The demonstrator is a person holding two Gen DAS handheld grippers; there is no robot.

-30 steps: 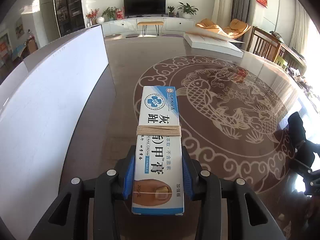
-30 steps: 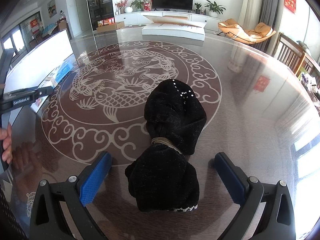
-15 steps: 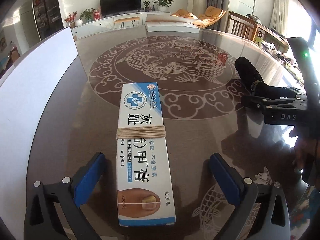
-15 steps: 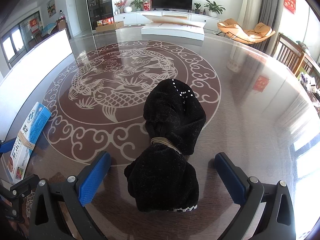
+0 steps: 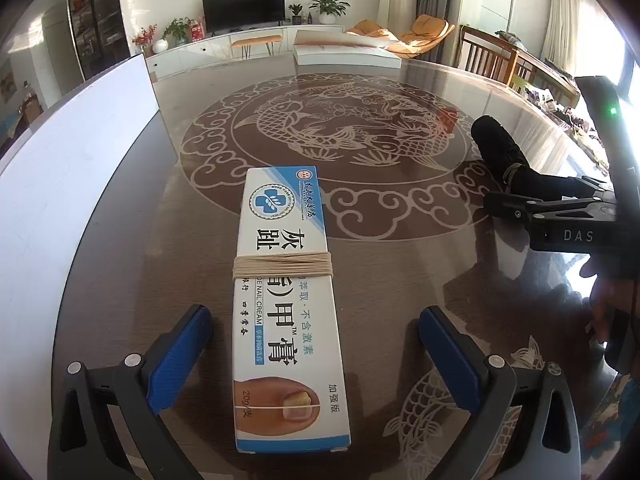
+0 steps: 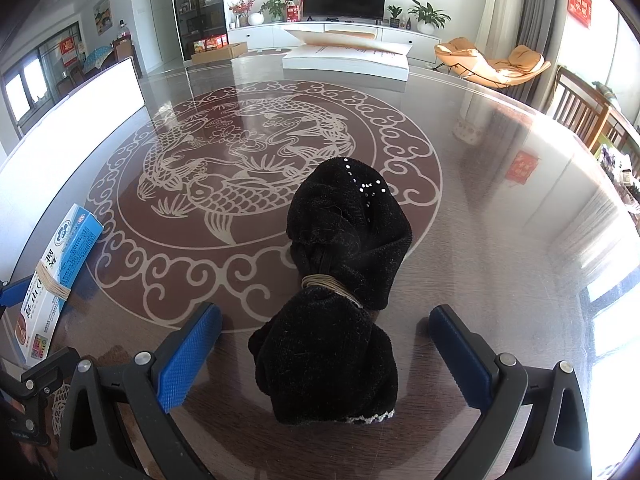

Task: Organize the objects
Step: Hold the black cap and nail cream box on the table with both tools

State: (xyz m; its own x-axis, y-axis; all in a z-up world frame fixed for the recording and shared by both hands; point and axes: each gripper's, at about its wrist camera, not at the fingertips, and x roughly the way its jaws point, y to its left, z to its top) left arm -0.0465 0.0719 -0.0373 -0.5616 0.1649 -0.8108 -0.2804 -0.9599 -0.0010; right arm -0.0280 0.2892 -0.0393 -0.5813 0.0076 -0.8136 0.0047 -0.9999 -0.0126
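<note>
A white and blue nail cream box bound with a tan rubber band lies flat on the glossy brown table. My left gripper stands open around its near end, with clear gaps between the blue pads and the box. In the right wrist view the same box lies at the far left. A black cloth bundle tied with a rubber band lies on the table between the fingers of my right gripper, which is open and not touching it. From the left wrist view the bundle shows at right.
A long white board runs along the table's left side. A flat white box lies at the far edge. Wooden chairs stand to the right. The right gripper's black body and a hand fill the right edge of the left wrist view.
My left gripper, shut on the cream box a second ago, carried it nearer the black bundle, let go and now stands wide open around it. The right gripper and bundle stayed still.
</note>
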